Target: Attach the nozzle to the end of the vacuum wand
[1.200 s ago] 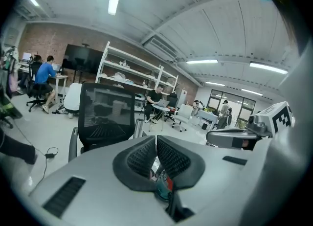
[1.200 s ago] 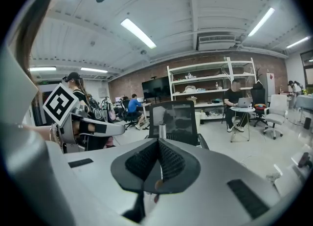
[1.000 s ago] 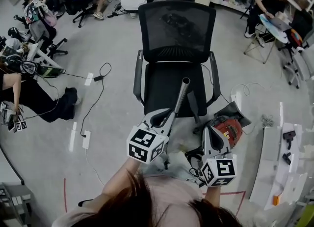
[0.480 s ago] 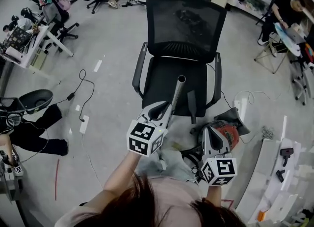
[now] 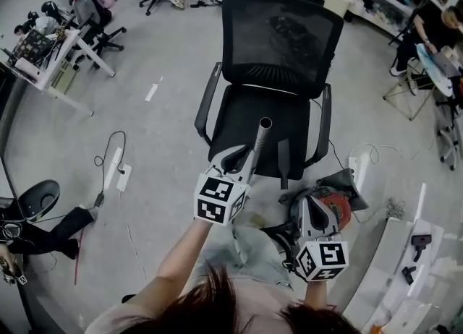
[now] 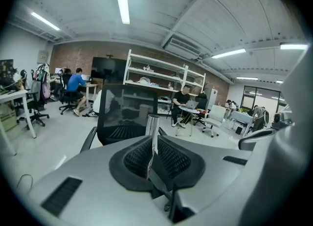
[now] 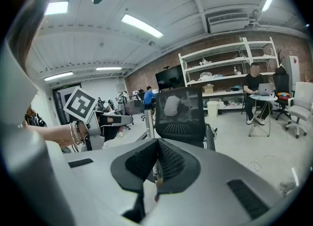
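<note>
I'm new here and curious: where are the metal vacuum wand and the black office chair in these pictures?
vacuum wand (image 5: 260, 143): head view, middle of the metal tube.
office chair (image 5: 281, 40): head view, mesh backrest.

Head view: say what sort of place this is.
Likely a shared lab or workshop office: a black mesh office chair on a grey floor, white shelving against a brick wall, and a person working at a laptop.

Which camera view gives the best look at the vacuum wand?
The head view: the vacuum wand shows along its length, from the left gripper to its open end over the chair seat. The left gripper view shows it foreshortened between the fingers; the right gripper view shows only a thin upright piece.
</note>
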Demonstrator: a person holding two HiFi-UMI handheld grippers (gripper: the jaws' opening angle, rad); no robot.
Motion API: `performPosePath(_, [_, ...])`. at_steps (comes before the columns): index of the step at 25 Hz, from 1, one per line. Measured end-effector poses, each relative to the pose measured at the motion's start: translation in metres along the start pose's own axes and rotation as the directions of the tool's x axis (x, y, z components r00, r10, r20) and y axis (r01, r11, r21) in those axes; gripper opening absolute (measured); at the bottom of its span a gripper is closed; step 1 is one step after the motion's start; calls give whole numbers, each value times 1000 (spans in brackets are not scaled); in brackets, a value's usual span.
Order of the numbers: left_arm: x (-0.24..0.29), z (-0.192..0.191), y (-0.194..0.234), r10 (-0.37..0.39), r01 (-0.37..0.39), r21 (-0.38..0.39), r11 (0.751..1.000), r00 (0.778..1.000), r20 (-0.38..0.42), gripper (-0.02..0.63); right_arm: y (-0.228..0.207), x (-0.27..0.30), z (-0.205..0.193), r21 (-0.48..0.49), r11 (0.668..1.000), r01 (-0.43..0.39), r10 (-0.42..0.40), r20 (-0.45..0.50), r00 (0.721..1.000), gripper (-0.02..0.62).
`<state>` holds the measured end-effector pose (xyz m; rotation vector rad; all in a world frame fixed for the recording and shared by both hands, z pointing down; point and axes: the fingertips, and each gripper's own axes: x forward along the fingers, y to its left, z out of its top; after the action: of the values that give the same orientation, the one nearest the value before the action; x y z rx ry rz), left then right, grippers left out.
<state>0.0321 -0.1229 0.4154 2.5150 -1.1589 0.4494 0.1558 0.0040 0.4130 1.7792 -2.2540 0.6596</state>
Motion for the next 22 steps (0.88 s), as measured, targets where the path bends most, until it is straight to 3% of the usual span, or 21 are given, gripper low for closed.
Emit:
performPosePath(6, [19,-13,3,35,-34,22,999,999,-29,29,-11,7,-11,-4,1000,-19,19,-16,1000,23])
performPosePath(10, [32,-23,3,39,-38,24,999,998,-56,75,-15,7,-20,-11,999,-31,31,-25,999,23])
performPosePath(22, [63,-39,12,77,-76,24,997,995,-56,109,-30,5,-54,6,999,-37,38,-70,997,23])
